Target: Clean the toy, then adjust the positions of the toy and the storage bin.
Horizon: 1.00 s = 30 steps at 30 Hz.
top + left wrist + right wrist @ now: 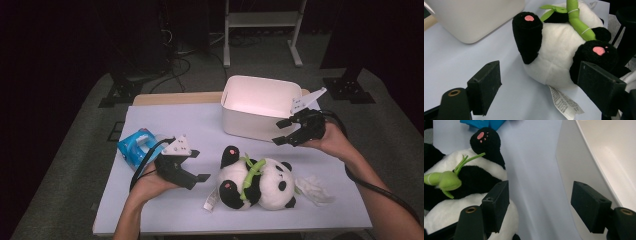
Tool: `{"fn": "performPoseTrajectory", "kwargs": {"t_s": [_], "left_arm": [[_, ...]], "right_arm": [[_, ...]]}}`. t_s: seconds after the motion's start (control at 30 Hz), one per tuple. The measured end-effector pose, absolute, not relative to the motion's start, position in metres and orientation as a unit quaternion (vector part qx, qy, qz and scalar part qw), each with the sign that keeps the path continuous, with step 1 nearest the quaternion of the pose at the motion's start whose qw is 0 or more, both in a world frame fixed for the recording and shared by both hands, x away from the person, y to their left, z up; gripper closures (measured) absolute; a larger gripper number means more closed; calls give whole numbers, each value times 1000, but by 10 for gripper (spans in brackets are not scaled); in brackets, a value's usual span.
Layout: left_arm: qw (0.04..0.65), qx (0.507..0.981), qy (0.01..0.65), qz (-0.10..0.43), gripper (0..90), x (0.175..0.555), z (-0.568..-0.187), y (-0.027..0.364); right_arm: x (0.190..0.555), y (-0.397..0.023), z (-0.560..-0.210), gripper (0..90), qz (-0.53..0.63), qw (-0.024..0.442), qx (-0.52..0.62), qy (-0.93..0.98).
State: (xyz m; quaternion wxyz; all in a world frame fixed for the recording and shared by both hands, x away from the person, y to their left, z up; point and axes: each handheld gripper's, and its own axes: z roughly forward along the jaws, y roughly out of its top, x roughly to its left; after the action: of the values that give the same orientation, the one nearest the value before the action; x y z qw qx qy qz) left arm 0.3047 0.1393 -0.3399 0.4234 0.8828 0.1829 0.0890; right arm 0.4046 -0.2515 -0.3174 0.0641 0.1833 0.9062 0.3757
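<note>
Left gripper (197,165), jaws apart and empty, points level at the plush black-and-white panda (256,183); right gripper (282,131) gapes beside the white plastic bin (250,122).

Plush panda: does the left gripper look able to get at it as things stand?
Probably yes. The left gripper is open beside the plush panda, jaws facing its feet, with only bare table between them.
</note>
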Motion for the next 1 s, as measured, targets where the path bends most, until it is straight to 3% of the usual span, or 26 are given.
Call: {"fn": "performPoseTrajectory", "kwargs": {"t_s": [1.0], "left_arm": [[420, 881, 199, 89, 151, 307, -342, 153]], "right_arm": [[460, -194, -286, 304, 328, 77, 149, 930]]}}
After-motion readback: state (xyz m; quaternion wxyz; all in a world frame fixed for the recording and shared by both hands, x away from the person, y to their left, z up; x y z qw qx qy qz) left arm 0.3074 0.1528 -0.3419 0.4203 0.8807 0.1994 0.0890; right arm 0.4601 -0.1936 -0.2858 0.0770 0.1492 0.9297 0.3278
